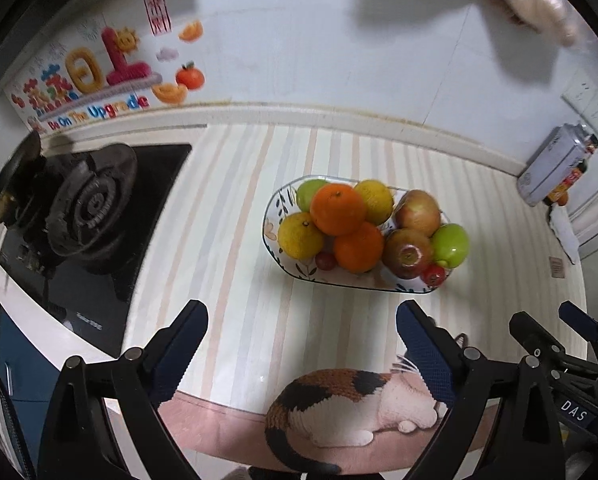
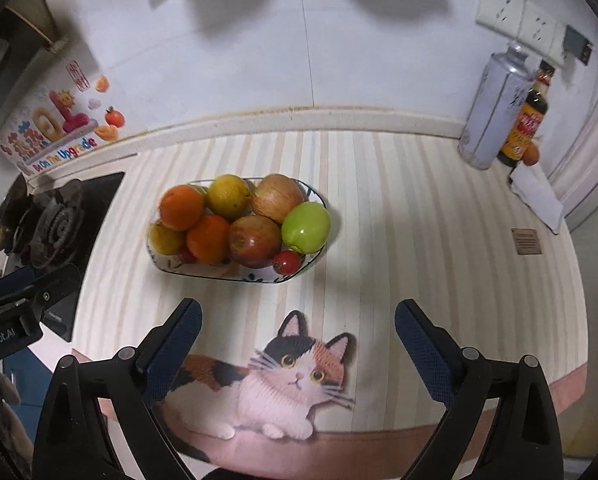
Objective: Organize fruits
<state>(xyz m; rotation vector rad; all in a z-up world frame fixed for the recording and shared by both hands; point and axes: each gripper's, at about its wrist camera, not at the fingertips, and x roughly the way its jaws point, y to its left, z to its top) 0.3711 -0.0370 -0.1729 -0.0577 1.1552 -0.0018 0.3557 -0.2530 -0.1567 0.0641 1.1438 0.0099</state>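
Resting on the striped mat (image 2: 399,216), the oval white patterned ceramic dish (image 2: 219,271) held piled fruits (image 2: 255,240) (oranges, apples, lemons); left gripper (image 1: 302,344) and right gripper (image 2: 298,340) hung above, jaws spread wide, empty.

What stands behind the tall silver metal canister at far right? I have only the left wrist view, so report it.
Observer: A dark sauce bottle with a red-and-yellow label stands upright just right of the silver canister.
Operator: Report the right gripper's jaws.
Observer: The right gripper has its jaws wide open, with nothing between them, above the striped mat.
Operator: Describe the cat's head; a finger hides it here.
Observer: The calico cat print faces the camera, ears up and eyes yellow. It lies on the near side of the white oval plate of fruit.
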